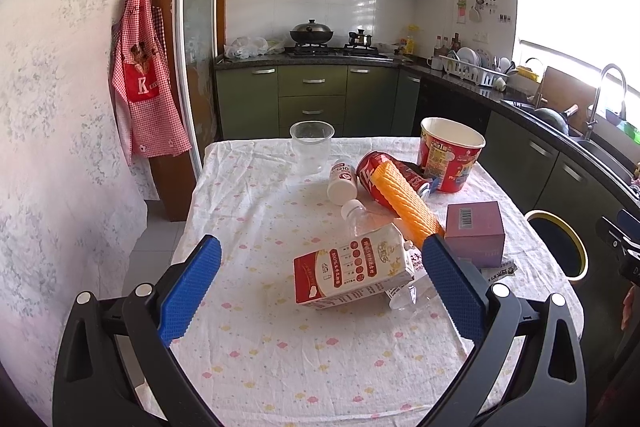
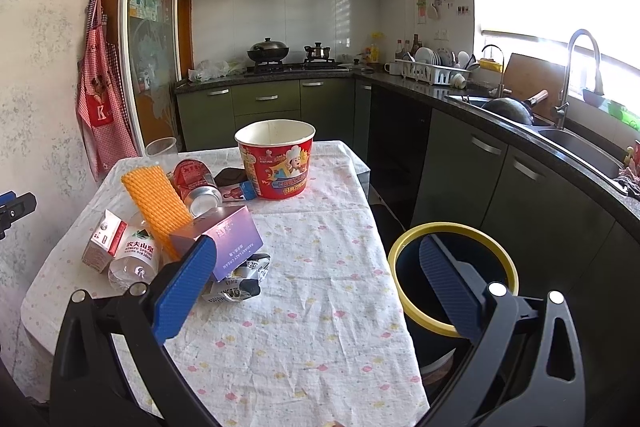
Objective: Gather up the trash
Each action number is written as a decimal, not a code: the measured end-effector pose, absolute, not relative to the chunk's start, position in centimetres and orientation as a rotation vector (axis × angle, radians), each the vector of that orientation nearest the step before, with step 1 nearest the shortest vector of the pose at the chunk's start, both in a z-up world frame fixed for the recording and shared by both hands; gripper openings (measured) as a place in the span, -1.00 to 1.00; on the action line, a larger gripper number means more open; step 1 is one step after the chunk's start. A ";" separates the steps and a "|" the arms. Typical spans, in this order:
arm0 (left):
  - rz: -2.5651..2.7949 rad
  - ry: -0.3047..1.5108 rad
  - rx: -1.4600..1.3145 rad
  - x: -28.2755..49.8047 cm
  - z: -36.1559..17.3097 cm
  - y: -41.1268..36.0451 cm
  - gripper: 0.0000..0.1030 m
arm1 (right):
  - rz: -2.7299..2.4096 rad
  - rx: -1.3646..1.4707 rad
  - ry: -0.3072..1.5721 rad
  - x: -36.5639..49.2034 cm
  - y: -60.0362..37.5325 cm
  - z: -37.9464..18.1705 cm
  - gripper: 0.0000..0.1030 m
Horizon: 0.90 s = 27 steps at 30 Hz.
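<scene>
Trash lies on the cloth-covered table (image 1: 280,355): a red-and-white milk carton (image 1: 354,273) on its side, a clear water bottle (image 1: 368,219) under it, an orange ribbed packet (image 1: 408,203), a red can (image 1: 380,175), a small white bottle (image 1: 343,183), a purple box (image 1: 474,231), a red paper bucket (image 1: 450,155) and a clear cup (image 1: 312,145). My left gripper (image 1: 322,255) is open above the table, just short of the carton. My right gripper (image 2: 316,259) is open over the table's right edge, near the purple box (image 2: 228,239) and a crumpled wrapper (image 2: 240,283). A yellow-rimmed bin (image 2: 452,279) stands below.
Green kitchen cabinets (image 1: 312,99) and a stove with pots (image 1: 312,35) stand beyond the table. A dark counter with a sink and faucet (image 2: 576,75) runs along the right. A red checked apron (image 1: 144,75) hangs on the left wall.
</scene>
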<state>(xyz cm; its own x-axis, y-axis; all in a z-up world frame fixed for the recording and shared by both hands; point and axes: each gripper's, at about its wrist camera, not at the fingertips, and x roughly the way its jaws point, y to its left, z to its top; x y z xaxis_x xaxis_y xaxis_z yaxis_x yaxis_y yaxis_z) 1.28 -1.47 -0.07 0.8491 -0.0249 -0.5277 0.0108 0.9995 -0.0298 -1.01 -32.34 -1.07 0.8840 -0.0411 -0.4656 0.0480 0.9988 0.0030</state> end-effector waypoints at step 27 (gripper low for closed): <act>-0.013 0.574 -0.018 1.4 -0.5 -1.5 0.93 | -0.048 0.017 0.494 -0.6 -32.4 -1.7 0.88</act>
<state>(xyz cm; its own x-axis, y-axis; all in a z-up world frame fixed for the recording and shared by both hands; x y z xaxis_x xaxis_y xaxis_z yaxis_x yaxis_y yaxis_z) 1.40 -1.54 -0.49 0.8394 -0.0177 -0.5432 0.0078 0.9998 -0.0206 -0.63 -32.37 -1.72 0.8794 -0.0418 -0.4743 0.0498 0.9987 0.0043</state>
